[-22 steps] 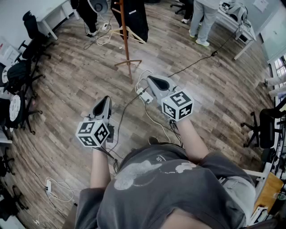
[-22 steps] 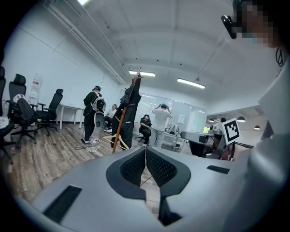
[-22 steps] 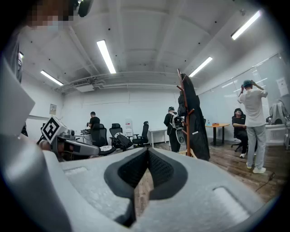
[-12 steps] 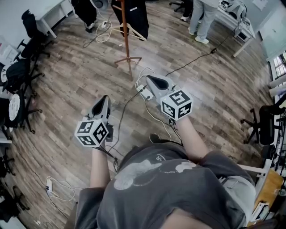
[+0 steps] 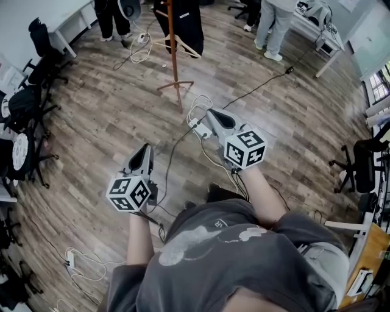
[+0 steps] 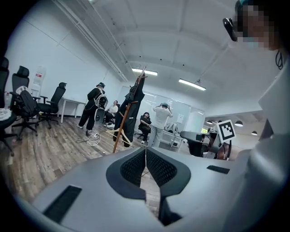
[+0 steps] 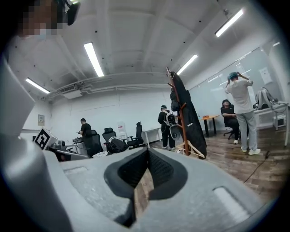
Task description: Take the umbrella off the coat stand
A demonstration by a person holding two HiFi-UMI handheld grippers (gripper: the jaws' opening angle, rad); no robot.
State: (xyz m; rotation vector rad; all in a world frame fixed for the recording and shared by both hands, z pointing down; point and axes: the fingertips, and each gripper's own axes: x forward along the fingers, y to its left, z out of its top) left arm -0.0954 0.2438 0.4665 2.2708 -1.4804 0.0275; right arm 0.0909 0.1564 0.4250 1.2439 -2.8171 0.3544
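Jaws of left gripper (image 5: 144, 148) and right gripper (image 5: 211, 113) clenched, empty; brown wooden coat stand (image 5: 174, 55) upright on plank floor (image 5: 109, 116), well ahead, bearing black hanging fabric (image 5: 186, 24); umbrella not distinguishable.

Left tongs (image 5: 144, 151) and right tongs (image 5: 214, 114) both closed and empty, pointed forward.

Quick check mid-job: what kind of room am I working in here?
Most likely an open office or lab workspace: swivel office chairs along the wall, white desks beside them, strip lights on the ceiling, and a coat stand out on the floor.
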